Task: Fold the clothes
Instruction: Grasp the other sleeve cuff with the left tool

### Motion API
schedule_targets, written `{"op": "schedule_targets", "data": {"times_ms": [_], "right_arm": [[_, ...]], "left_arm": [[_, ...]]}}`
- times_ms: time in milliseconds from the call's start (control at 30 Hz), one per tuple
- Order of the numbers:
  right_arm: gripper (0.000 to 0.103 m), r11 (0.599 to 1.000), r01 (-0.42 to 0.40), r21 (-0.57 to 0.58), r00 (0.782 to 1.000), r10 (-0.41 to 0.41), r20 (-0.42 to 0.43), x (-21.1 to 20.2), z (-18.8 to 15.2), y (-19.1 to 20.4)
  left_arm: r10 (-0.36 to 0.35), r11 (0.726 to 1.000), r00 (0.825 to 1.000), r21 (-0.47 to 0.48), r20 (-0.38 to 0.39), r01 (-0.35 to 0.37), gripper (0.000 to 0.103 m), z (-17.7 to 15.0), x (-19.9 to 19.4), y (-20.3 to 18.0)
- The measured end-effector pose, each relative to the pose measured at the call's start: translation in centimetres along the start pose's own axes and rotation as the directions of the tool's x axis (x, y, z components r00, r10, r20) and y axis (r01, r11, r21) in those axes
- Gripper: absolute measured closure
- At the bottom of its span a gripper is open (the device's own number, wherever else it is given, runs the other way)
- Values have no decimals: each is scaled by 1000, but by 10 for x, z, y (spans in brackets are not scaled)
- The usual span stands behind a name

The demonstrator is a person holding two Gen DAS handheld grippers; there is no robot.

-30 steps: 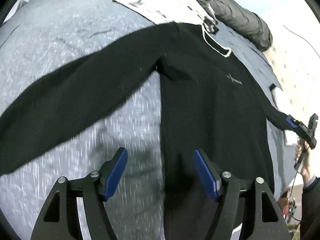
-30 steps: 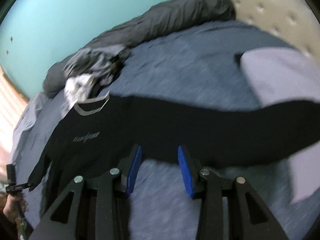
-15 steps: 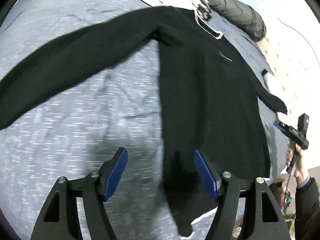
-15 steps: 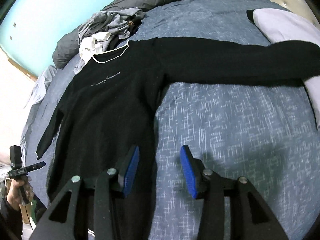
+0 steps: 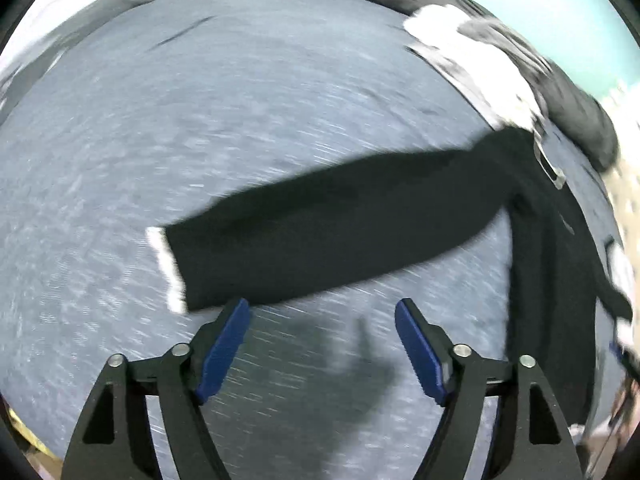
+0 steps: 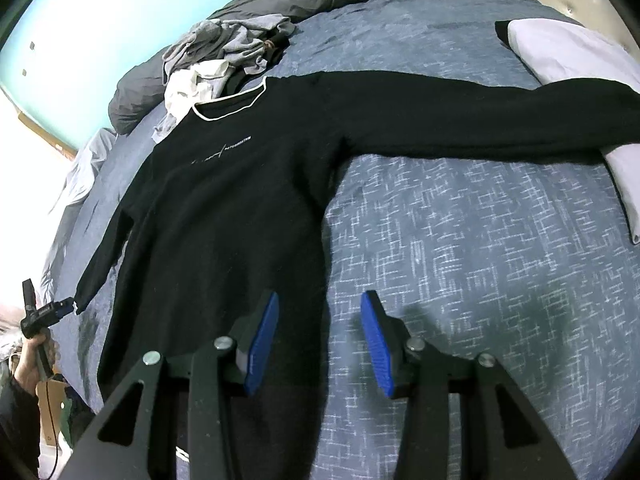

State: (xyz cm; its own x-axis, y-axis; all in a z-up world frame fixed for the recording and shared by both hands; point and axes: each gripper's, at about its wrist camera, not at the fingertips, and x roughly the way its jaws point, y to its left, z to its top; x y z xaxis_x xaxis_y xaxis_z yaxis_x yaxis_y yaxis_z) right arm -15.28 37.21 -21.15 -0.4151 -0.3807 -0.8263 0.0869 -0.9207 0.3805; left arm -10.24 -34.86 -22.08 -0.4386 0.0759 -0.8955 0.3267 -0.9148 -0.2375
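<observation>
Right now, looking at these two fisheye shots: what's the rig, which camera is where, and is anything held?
No robot here: a person holds a handheld two-finger gripper in each hand, each with a fisheye camera looking along its fingers.

The blurred picture comes from the left gripper. Its blue-padded jaws have just been opening wider, with nothing between them; it sits just short of the white-trimmed cuff of one sleeve.

The sharp picture comes from the right gripper, also open and empty, over the side edge of the shirt's body.

On the blue patterned bedspread lies a black long-sleeved shirt, spread flat, unfolded. Beyond its collar sits a pile of grey and white clothes; the other sleeve crosses a pale pillow.

Nothing is held.
</observation>
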Motion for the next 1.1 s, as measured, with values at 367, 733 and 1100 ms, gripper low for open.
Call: {"op": "schedule_targets", "data": {"times_ms": [367,733,1100], "right_arm": [[59,999,23,-31,999,-24,-25,13,1,15],[59,999,41,-33,998,-42,-42,24,1,18],[59,999,40,-37,998,-42,-47,27,-2,20]], "left_arm": [[47,991,998,-129,52,-40,23,30,16,75],[-9,999,998,-52,63,13,91,35,26,68],[23,997,965,-73,263,-4,99,76,-50,81]]}}
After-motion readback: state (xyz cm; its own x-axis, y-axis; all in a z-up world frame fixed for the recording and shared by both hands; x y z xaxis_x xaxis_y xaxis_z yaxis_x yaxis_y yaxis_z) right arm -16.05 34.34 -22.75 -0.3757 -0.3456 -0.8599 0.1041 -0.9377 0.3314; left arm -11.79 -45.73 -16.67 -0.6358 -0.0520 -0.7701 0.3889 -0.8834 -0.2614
